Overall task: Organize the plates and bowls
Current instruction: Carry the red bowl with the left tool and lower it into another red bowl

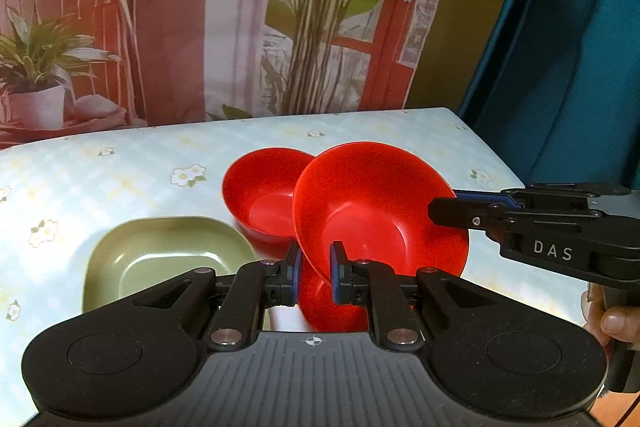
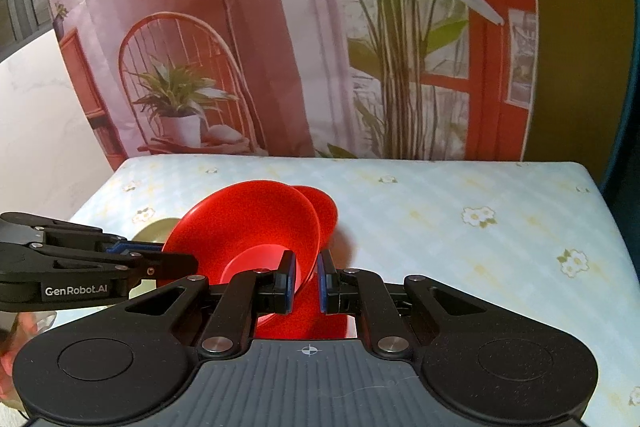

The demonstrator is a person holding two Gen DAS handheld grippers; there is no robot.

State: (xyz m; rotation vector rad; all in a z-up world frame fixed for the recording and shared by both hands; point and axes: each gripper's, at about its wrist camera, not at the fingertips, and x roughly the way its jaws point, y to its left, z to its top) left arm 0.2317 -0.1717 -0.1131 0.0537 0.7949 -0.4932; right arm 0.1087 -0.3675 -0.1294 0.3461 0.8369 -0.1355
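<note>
Left wrist: both hand-held grippers, L [image 1: 316, 273] & R [image 1: 442, 205], clamp red bowl [image 1: 372, 203] rim.

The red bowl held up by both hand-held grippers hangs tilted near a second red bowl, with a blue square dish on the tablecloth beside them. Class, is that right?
Not quite: the square dish is green, not blue, as the left wrist view shows. The rest holds: the left hand-held gripper and right hand-held gripper each pinch the rim of the tilted red bowl, near the second red bowl.

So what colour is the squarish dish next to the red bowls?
Pale green dish, clearest in the left wrist view.
</note>
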